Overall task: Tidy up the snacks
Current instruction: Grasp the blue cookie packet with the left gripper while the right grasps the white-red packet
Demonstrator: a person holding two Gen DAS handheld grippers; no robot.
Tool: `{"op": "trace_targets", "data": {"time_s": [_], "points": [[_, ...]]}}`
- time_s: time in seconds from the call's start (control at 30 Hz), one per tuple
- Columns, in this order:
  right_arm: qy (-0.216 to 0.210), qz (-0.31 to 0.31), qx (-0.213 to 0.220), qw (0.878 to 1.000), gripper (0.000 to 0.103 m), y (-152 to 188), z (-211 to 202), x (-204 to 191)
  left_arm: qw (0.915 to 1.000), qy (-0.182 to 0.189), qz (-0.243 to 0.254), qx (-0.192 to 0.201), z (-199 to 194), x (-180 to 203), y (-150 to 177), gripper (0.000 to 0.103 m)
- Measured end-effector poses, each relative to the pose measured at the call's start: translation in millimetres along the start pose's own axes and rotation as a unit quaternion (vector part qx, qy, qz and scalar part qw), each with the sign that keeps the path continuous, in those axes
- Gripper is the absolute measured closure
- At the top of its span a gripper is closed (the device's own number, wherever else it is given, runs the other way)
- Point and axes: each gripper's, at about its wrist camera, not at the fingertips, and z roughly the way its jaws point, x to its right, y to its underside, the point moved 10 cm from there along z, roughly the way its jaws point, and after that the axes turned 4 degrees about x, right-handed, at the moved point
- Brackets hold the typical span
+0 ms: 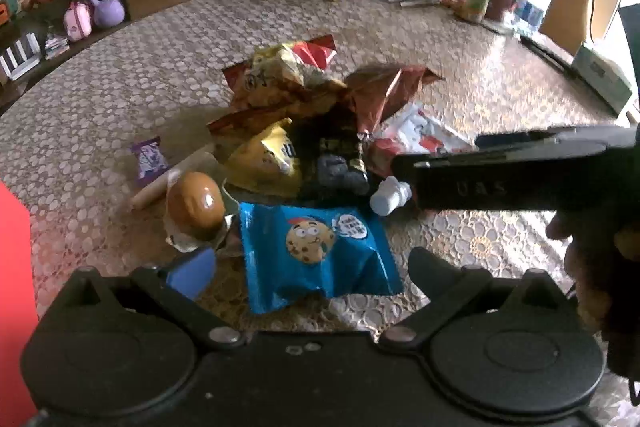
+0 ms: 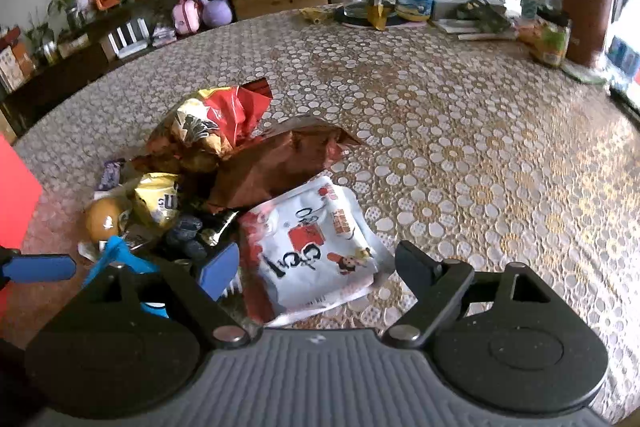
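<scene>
Left wrist view, left gripper (image 1: 308, 267) being held open over the blue cookie bag (image 1: 316, 251), snack pile lying at 12 o'clock on the patterned surface (image 1: 460, 67), right gripper (image 2: 316, 267) being held open around the white packet (image 2: 316, 243).

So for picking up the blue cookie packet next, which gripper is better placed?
Left, probably. The blue cookie packet lies right between the open left gripper fingers. The right gripper, also open, is lined up over the white pouch instead.
</scene>
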Motion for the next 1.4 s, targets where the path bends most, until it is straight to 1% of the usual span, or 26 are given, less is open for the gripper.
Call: {"op": "trace_targets", "data": {"time_s": [0.13,0.3,0.37,0.43,0.5,0.6,0.63,0.7,0.73,0.77,0.8,0.97,1.1,1.23,1.4], "points": [[0.001,0.000,-0.001,1.000,0.017,-2.8,5.3,1.8,1.0000,0.000,0.002,-0.007,7.9,2.7,0.8,0.000],[0.004,-0.035,-0.005,0.999,0.016,-3.0,7.0,-1.5,1.0000,-0.002,0.008,-0.005,11.6,5.8,0.4,0.003],[0.001,-0.038,-0.010,0.999,0.013,-1.9,9.2,-0.5,0.9999,-0.007,0.010,-0.003,12.0,4.6,1.0,0.008],[0.001,-0.039,-0.015,0.999,0.005,-0.5,13.0,2.0,0.9999,-0.007,0.010,-0.003,12.6,4.1,1.2,0.011],[-0.008,-0.033,-0.018,0.999,0.004,0.5,16.7,3.6,0.9999,-0.007,0.010,0.002,11.1,3.3,0.9,0.014],[-0.021,-0.014,-0.023,0.999,0.004,3.9,19.6,5.0,0.9999,-0.007,0.010,0.005,9.0,1.9,1.5,0.023],[-0.023,-0.008,-0.024,0.999,0.004,5.9,19.1,5.5,0.9999,-0.008,0.007,0.006,8.0,0.6,2.2,0.027],[-0.024,-0.004,-0.023,0.999,0.005,9.2,16.7,4.9,0.9999,-0.004,-0.002,0.010,5.3,-1.7,2.2,0.033],[-0.025,-0.004,-0.021,0.999,0.007,10.7,14.8,3.7,0.9999,-0.002,-0.006,0.012,3.7,-2.6,1.8,0.038],[-0.029,-0.004,-0.018,0.999,0.010,12.0,12.2,1.4,0.9998,0.004,-0.010,0.014,2.2,-2.5,1.5,0.042],[-0.037,0.000,-0.015,0.999,0.020,12.6,9.1,-1.1,0.9998,0.004,-0.011,0.014,1.3,-2.6,1.3,0.043],[-0.019,0.012,-0.010,1.000,0.023,17.3,0.3,-2.0,0.9997,0.006,-0.016,0.016,-2.8,-2.0,2.3,0.049],[-0.009,0.020,-0.009,1.000,0.025,22.9,-8.3,-0.2,0.9997,0.010,-0.019,0.015,-8.3,-2.4,5.5,0.052],[-0.011,0.040,-0.008,0.999,0.026,30.7,-20.3,2.6,0.9994,0.016,-0.026,0.014,-16.0,-4.7,11.1,0.054],[-0.019,0.044,-0.001,0.999,0.026,36.3,-43.1,1.3,0.9993,0.017,-0.032,0.014,-26.7,-6.5,17.9,0.055]]}}
